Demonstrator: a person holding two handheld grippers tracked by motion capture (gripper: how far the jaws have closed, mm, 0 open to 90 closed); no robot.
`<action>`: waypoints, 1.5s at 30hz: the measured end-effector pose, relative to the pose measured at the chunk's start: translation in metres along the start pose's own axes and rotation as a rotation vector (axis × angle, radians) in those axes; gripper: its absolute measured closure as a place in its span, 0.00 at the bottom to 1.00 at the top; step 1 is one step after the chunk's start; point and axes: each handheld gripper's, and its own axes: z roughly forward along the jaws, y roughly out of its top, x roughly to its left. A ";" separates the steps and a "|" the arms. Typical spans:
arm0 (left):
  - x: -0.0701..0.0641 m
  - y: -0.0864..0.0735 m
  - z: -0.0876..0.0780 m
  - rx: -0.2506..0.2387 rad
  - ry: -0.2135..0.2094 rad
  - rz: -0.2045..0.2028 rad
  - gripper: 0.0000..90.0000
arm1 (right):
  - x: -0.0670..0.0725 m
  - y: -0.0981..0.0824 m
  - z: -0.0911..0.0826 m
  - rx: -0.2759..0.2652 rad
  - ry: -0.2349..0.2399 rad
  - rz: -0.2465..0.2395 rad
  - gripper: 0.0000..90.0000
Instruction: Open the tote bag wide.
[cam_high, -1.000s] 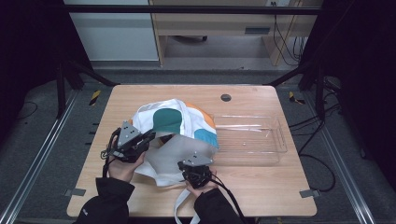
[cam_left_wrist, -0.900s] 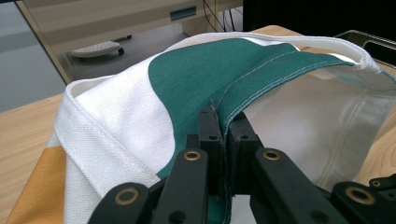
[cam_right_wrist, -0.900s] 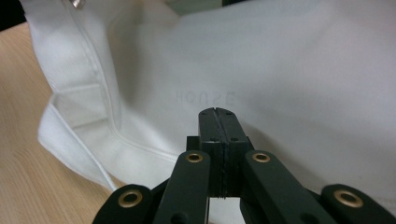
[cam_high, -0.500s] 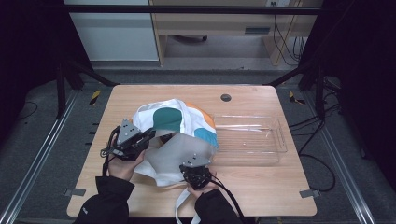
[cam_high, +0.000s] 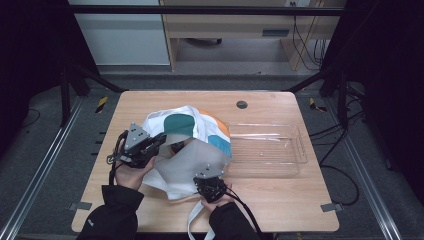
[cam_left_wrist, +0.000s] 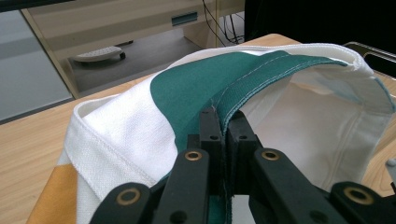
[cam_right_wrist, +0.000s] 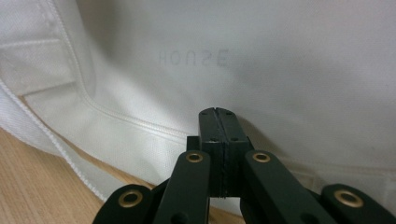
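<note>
Centrally on the bench (cam_high: 280, 200) lies a white bag (cam_high: 187, 160) with green and orange patches, its mouth held open, just left of a clear tray (cam_high: 295, 150). The left tool (cam_left_wrist: 223, 122) is clamped on the bag's green rim, holding it raised. The right tool (cam_right_wrist: 219, 114) has its jaws pressed together at the bag's near white edge; whether cloth is pinched I cannot tell.

So the tote bag (cam_high: 187, 145) sits mid-bench (cam_high: 280, 210), with the clear tray (cam_high: 267, 149) touching it at 3 o'clock. Left tool (cam_high: 159, 140) is at the bag's 9 o'clock edge, right tool (cam_high: 209, 172) at its 6 o'clock edge.
</note>
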 end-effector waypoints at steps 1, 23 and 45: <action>0.000 0.000 0.000 0.000 0.000 0.000 0.97 | 0.000 0.000 0.000 0.000 0.000 0.000 1.00; 0.016 0.030 0.005 -0.031 0.047 -0.013 0.97 | 0.000 -0.002 0.002 0.011 0.007 0.023 1.00; 0.032 0.057 0.028 -0.036 0.090 -0.077 0.97 | -0.001 -0.004 0.002 0.002 0.006 0.024 1.00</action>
